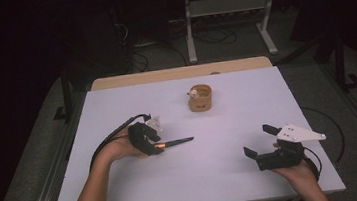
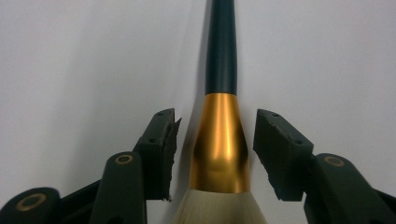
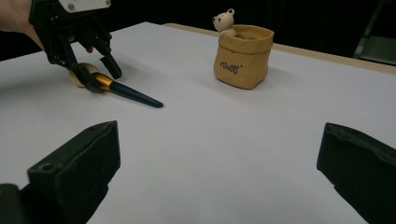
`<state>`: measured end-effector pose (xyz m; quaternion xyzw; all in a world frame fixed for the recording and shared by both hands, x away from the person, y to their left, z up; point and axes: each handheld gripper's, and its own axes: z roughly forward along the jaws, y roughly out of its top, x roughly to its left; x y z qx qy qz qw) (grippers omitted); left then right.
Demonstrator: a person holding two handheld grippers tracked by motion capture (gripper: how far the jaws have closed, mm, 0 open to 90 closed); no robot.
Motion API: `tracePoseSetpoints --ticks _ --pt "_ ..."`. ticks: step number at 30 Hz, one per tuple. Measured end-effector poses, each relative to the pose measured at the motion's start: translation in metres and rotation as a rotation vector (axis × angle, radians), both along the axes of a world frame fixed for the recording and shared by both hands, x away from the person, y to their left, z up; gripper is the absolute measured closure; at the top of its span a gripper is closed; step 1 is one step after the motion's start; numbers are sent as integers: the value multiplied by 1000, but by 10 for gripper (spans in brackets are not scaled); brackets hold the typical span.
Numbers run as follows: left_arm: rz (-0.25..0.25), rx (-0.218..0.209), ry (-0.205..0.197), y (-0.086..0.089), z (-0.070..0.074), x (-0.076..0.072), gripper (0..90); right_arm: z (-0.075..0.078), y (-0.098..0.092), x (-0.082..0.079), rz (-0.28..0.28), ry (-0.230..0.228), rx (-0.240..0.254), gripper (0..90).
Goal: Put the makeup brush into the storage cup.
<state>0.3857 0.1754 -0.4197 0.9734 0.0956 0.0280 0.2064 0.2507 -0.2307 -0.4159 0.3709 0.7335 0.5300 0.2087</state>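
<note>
1. Between the jaws of our black left gripper [image 2: 215, 154] lies a brush [image 2: 220, 135]: dark teal handle, shiny gold collar, cream bristles.
2. Beyond our black right gripper [image 3: 219, 172] we see a tan pot [image 3: 243, 58] with dark lettering and a cream bear.
3. The table [image 1: 224, 176] is plain white.

Brush [image 1: 173, 142] on table [image 1: 234, 175] (left side), pot [image 1: 200, 98] behind.

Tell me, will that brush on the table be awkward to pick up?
Probably a little. The brush has a round, tapering handle, so it may roll if nudged. Its gold collar looks glossy, so the left gripper, whose jaws flank it without touching, might slip. The pale bristles look soft and would likely bend.
</note>
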Motion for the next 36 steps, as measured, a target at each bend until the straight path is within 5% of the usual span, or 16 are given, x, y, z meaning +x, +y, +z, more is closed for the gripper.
tracePoseSetpoints --ticks 36 --pt "-18 9 14 0 -2 -3 629 0 -1 0 2 1 2 0"
